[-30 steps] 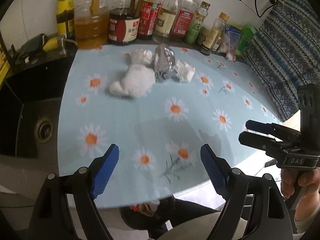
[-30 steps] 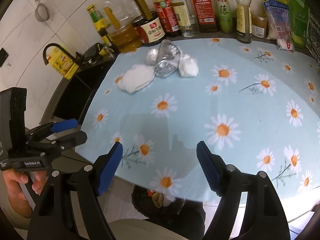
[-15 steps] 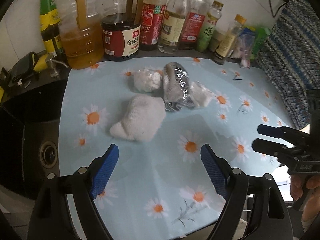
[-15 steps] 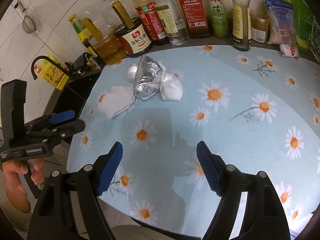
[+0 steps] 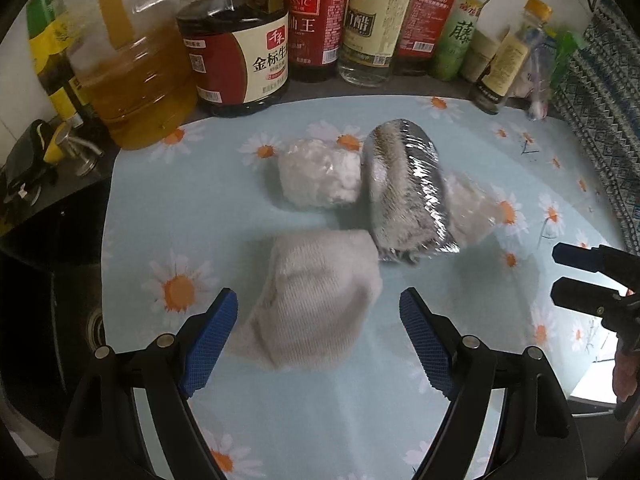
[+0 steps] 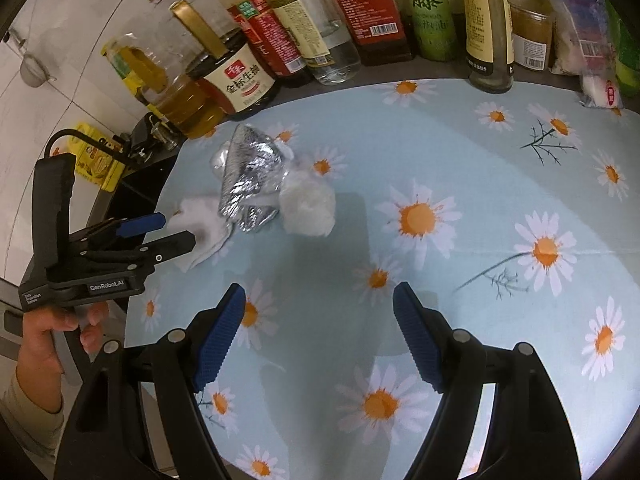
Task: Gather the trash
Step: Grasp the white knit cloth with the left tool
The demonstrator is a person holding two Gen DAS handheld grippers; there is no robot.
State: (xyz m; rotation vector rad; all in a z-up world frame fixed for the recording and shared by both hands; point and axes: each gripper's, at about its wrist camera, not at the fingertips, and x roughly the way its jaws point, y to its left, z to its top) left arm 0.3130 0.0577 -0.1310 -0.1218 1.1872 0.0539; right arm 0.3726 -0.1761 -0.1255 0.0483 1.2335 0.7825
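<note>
Left gripper [image 5: 318, 322] wide open, nothing held, w/ the white tissue wad [image 5: 320, 300] lying between its blue pads on the daisy cloth [image 5: 168, 208]. Foil wrapper [image 5: 408, 196] just behind the wad, touching it; two plastic-wrapped lumps beside the foil. Right gripper [image 6: 320, 334] also wide open & empty, over bare cloth, well short of the trash. Bottles [image 5: 244, 40] line the back.
</note>
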